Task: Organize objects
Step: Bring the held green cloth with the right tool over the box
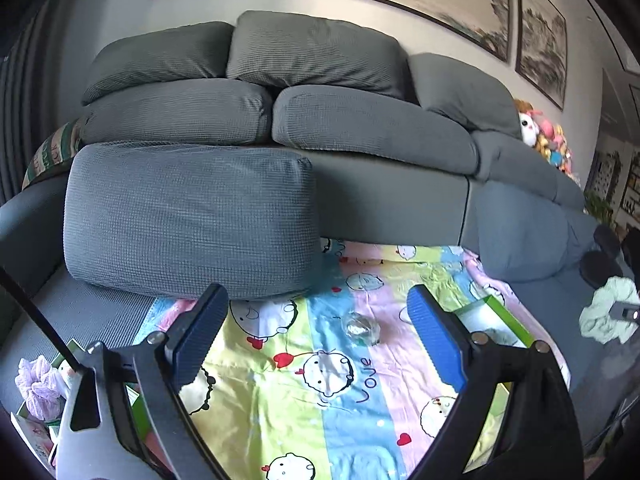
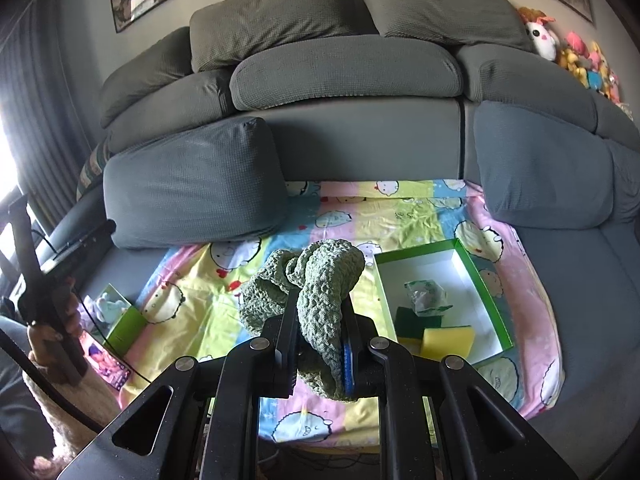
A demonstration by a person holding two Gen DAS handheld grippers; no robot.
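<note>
We hold the right gripper [image 2: 316, 344] clamped tight on a green knitted cloth [image 2: 316, 280], which bunches up above and ahead of the jaws and hangs down between the pads, lifted clear of the cartoon-print sheet [image 2: 192, 292] beneath it. To the right of those jaws and a little ahead lies an open green-edged white box [image 2: 486, 300] holding a yellow sponge [image 2: 448, 340], a dark green sponge [image 2: 408, 318] and a crumpled clear wrapper [image 2: 426, 296]. To the left of the jaws sits a smaller green box [image 2: 126, 322] with a pale soft toy [image 2: 106, 304] in it, and near it our left hand [image 2: 60, 320] grips its handle. The left gripper [image 1: 316, 344] stands wide with nothing between its blue pads [image 1: 436, 344]; just ahead of the gap, resting on the sheet, is a small clear round object [image 1: 360, 328], perhaps a glass ball, though the view is too soft to be sure. Beyond the left jaws a loose grey cushion [image 1: 188, 220] leans on the grey sofa [image 1: 384, 196]. Left of them a lilac scrunchie [image 1: 38, 384] sits at the frame's edge.
</note>
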